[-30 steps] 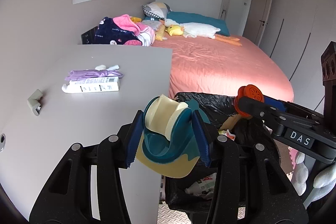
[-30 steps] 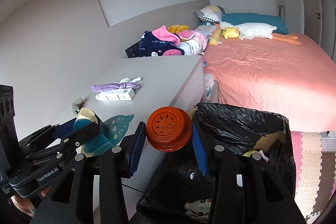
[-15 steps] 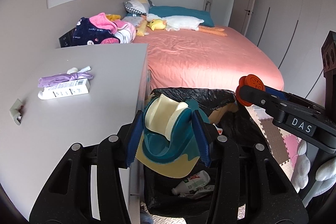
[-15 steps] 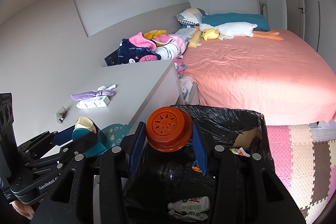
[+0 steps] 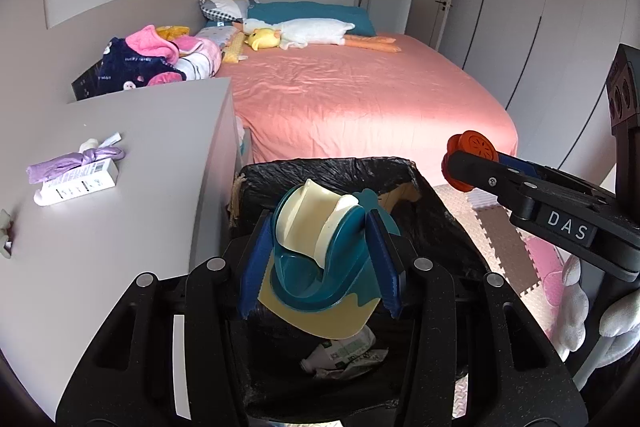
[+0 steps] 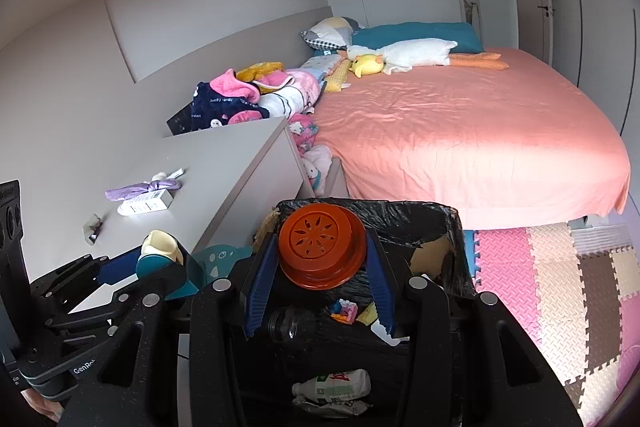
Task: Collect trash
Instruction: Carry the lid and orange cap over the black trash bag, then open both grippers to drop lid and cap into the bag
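My left gripper (image 5: 318, 263) is shut on a teal and cream plastic scoop-shaped piece (image 5: 320, 251), held over the mouth of a black-lined trash bin (image 5: 320, 169). In the right wrist view my right gripper (image 6: 320, 267) is shut on a round orange perforated lid (image 6: 322, 251), also above the bin (image 6: 400, 213). A crushed white bottle (image 6: 334, 389) and small scraps lie at the bin's bottom. Each gripper shows in the other's view: the right one (image 5: 472, 157) at right, the left one (image 6: 160, 259) at lower left.
A grey cabinet top (image 5: 132, 187) left of the bin carries a white box (image 5: 76, 183) and a purple bag roll (image 5: 76, 159). Behind lies a bed with a pink cover (image 5: 360, 95), plush toys and folded clothes. Foam floor mats (image 6: 560, 275) lie right of the bin.
Both grippers moved rightward off the cabinet edge to above the bin's opening, keeping their loads. The bin's inside now fills the lower part of both views.
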Action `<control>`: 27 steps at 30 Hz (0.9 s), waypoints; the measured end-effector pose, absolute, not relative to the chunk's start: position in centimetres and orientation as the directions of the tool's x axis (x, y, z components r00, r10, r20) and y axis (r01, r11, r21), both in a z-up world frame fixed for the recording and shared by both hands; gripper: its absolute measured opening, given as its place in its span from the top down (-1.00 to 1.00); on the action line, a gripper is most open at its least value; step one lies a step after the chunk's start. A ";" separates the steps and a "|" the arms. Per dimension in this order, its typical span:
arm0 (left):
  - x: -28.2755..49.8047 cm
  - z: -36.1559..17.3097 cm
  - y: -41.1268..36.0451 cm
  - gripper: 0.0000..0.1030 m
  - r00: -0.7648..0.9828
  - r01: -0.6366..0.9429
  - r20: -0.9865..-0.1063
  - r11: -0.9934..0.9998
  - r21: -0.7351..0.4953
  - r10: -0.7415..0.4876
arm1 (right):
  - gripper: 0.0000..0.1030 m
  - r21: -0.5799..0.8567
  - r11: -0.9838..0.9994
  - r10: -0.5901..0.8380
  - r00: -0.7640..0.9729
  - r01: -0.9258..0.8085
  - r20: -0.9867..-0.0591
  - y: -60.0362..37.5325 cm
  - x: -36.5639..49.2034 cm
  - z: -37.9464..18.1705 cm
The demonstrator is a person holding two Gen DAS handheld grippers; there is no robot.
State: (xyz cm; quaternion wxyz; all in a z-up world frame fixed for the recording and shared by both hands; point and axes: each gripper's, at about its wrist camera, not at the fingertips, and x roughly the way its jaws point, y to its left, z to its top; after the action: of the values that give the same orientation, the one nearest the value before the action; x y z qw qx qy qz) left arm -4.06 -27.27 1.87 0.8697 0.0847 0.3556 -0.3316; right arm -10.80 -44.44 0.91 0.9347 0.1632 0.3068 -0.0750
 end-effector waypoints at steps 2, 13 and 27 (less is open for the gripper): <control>-4.2 1.6 -27.8 0.10 0.517 0.647 -0.679 0.758 -0.088 -0.520 | 0.12 0.260 0.932 -0.050 0.798 0.253 -0.600 -45.0 -10.9 0.7; -4.3 0.6 -29.2 0.10 0.479 0.676 -0.701 0.732 -0.091 -0.529 | 0.12 0.268 0.921 -0.063 0.789 0.281 -0.612 -46.0 -10.8 -0.1; -3.0 0.7 -27.4 -0.88 0.513 0.607 -0.707 0.788 -0.103 -0.488 | -0.44 0.277 0.899 -0.118 0.797 0.339 -0.592 -46.9 -11.3 0.3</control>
State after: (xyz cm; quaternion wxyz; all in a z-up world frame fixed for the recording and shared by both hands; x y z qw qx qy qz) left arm -3.03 -27.43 0.69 0.8661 0.0787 0.3793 -0.3160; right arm -11.30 -46.94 0.33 0.9291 0.1877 0.2940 -0.1228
